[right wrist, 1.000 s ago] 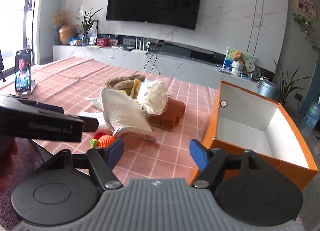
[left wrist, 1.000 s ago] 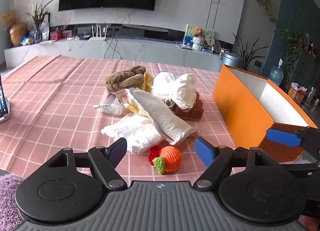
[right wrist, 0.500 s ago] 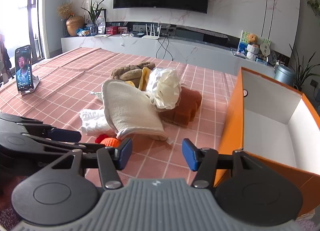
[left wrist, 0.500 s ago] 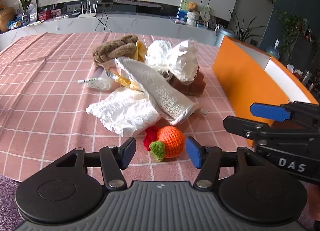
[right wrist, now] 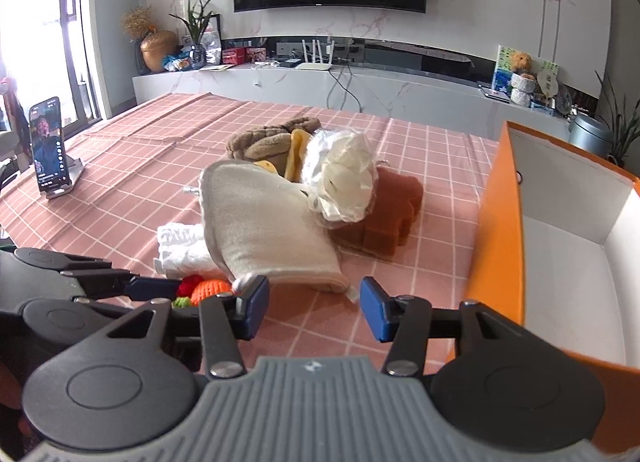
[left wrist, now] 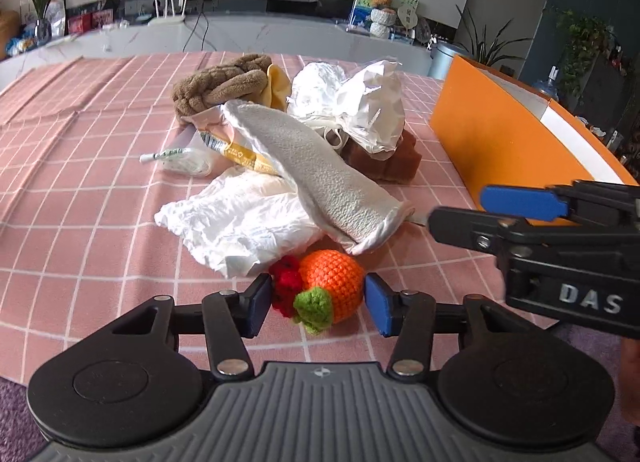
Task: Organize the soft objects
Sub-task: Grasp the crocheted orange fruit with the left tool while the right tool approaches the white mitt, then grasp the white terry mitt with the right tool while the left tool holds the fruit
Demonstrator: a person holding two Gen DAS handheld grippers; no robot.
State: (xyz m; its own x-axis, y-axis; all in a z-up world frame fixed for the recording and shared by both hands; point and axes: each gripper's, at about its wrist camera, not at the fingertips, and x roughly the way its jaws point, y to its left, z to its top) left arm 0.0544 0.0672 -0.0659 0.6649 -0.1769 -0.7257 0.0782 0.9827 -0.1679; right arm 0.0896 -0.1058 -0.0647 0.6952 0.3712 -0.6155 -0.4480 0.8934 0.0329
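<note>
Left wrist | crocheted orange (left wrist: 334, 282) between left tool (left wrist: 318, 304) pads | narrowing, apparently not yet gripping

Both handheld tools, the left gripper (left wrist: 316, 304) and the right gripper (right wrist: 314, 308), are black plastic with round hinge discs, silver screws, ribbed grey bases, blue-padded jaws and white "DAS" lettering.

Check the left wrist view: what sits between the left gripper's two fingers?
In the left wrist view, the crocheted orange toy with its red and green bits lies between the closing left gripper fingers, on the tablecloth.
</note>
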